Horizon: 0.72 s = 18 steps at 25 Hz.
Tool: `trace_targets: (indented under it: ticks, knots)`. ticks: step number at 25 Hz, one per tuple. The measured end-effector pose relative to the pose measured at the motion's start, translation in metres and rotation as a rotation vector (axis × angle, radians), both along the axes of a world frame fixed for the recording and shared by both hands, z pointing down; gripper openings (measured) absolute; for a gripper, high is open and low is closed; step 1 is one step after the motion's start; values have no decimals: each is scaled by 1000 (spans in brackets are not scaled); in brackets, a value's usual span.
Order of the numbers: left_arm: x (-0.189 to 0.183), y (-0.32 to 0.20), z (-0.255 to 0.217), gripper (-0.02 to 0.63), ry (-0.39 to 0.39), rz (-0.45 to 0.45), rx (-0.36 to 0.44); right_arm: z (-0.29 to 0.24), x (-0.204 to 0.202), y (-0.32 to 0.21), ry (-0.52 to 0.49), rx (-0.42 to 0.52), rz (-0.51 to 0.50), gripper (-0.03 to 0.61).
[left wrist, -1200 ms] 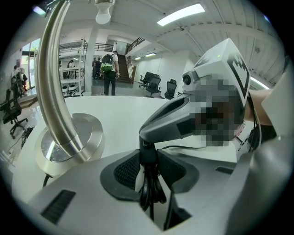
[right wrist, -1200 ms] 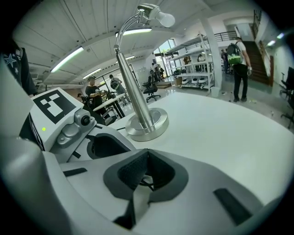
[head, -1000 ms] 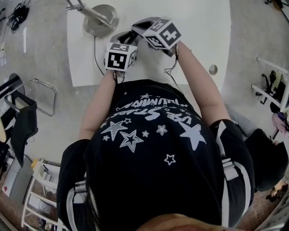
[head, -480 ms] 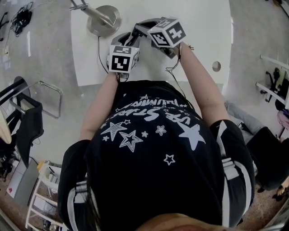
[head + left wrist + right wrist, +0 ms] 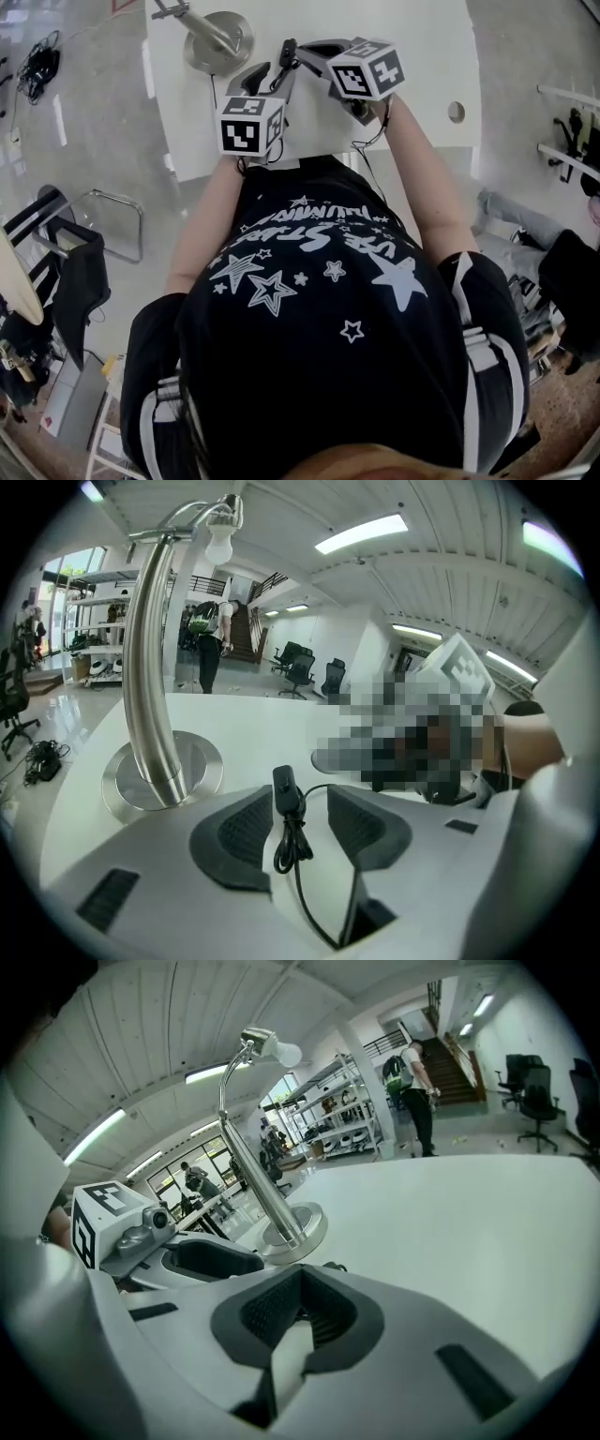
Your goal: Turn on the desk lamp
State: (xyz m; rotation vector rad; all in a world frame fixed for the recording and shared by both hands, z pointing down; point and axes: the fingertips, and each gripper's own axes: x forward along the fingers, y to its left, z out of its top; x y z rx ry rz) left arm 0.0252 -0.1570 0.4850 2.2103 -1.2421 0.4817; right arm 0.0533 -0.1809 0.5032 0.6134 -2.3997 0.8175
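Observation:
The desk lamp's round silver base [image 5: 217, 42] stands at the table's far left, and its arched stem [image 5: 150, 667] carries a bare bulb [image 5: 218, 544]. The lamp's black cord switch [image 5: 286, 787] sits with a small coil of cord between the pads of my left gripper [image 5: 298, 803]. Those jaws have just been opening, and neither pad presses on the switch. From the head view the switch [image 5: 287, 47] shows at the left gripper's [image 5: 267, 70] tips. My right gripper [image 5: 305, 52] is just to its right. In its own view the right gripper [image 5: 298, 1274] has its tips together, with nothing seen between them.
The white table [image 5: 422, 56] has a round cable hole [image 5: 456, 112] at its right side. Its near edge runs just below the grippers. A metal-framed chair [image 5: 112, 216] stands on the floor at the left. A person [image 5: 208, 639] and shelves are far off in the hall.
Both grippers have risen a little and shifted farther over the table. The left jaws stand wider apart, and the right gripper has rolled. The lamp has not moved.

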Motion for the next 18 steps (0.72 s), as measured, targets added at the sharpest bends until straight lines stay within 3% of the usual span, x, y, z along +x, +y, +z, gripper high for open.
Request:
trace_targets:
  ticks: [9,18]
  knots:
    - [-39,29,-32,181,54,66,42,-17,3,26,-31,10,185,5]
    - [-115,58,-29,181,123,94,18,-18,-11,61,-27,21,382,5]
